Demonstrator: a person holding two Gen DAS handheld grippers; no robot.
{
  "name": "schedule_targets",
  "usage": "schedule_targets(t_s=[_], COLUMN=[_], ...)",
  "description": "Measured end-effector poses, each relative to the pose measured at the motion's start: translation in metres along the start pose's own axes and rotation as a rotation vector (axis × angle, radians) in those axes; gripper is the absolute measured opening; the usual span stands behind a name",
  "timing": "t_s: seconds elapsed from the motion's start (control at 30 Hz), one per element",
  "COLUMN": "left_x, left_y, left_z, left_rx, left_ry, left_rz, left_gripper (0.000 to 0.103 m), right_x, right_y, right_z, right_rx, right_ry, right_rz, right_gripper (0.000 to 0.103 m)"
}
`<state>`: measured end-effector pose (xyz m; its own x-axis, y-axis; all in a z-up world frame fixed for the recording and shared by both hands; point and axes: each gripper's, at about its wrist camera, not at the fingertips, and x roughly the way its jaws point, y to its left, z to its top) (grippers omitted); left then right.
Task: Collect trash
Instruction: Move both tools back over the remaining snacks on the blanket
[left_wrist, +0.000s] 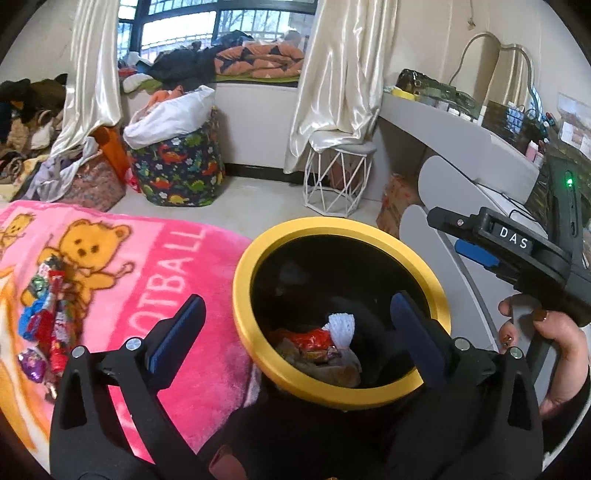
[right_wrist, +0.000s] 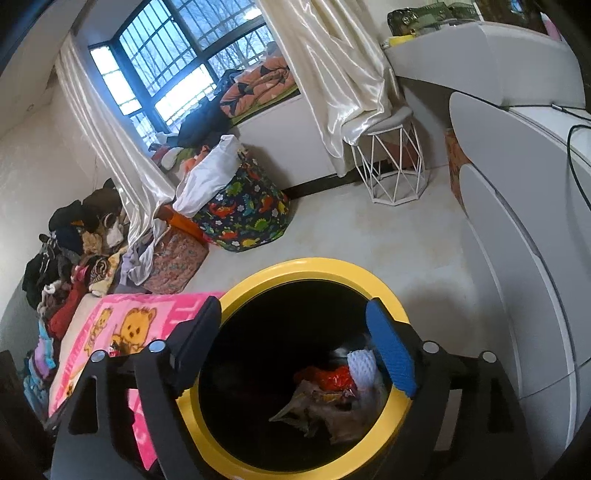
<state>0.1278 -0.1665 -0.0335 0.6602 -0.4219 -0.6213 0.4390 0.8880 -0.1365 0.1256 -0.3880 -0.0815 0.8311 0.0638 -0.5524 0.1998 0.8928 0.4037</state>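
A black bin with a yellow rim (left_wrist: 258, 243) (right_wrist: 295, 264) stands beside the bed. Inside lie wrappers: a red one (left_wrist: 310, 338) (right_wrist: 332, 376), a white foam net (left_wrist: 341, 326) (right_wrist: 360, 363) and brownish paper. My left gripper (left_wrist: 301, 325) is open and empty, its fingers straddling the bin's near rim. My right gripper (right_wrist: 295, 343) is open and empty above the bin's mouth; its body also shows in the left wrist view (left_wrist: 517, 251). Several candy wrappers (left_wrist: 48, 314) lie on the pink bear blanket (left_wrist: 155, 266) to the left.
A white wire stool (left_wrist: 338, 177) (right_wrist: 393, 162), a dinosaur-print bag (left_wrist: 181, 173) (right_wrist: 247, 214) and piles of clothes (right_wrist: 70, 251) stand on the floor by the window. A grey dresser (left_wrist: 461, 147) (right_wrist: 524, 221) runs along the right.
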Motion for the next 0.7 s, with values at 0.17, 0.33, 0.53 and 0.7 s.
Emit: schedule_targets(t_s=[0.17, 0.33, 0.53, 0.7], left_x=[-0.017, -0.028, -0.036, -0.044], left_y=[0.004, 0.010, 0.025, 0.039], left_z=[0.000, 0.000, -0.002, -0.003], left_rx=[0.017, 0.020, -0.007, -0.029], left_ry=[-0.040, -0.071, -0.092, -0.114], left_rz=[0.027, 0.054, 0.079, 0.110], left_gripper=[0.092, 0.092, 0.092, 0.092], right_x=[-0.003, -0.004, -0.004, -0.003], right_y=[0.006, 0.014, 0.025, 0.035], right_z=[0.001, 0.000, -0.002, -0.006], right_rx=[-0.021, -0.052, -0.090, -0.116], right_ry=[-0.007, -0.015, -0.013, -0.006], right_rz=[0.000, -0.001, 0.006, 0.012], right_gripper=[0.082, 0.083, 0.083, 0.083])
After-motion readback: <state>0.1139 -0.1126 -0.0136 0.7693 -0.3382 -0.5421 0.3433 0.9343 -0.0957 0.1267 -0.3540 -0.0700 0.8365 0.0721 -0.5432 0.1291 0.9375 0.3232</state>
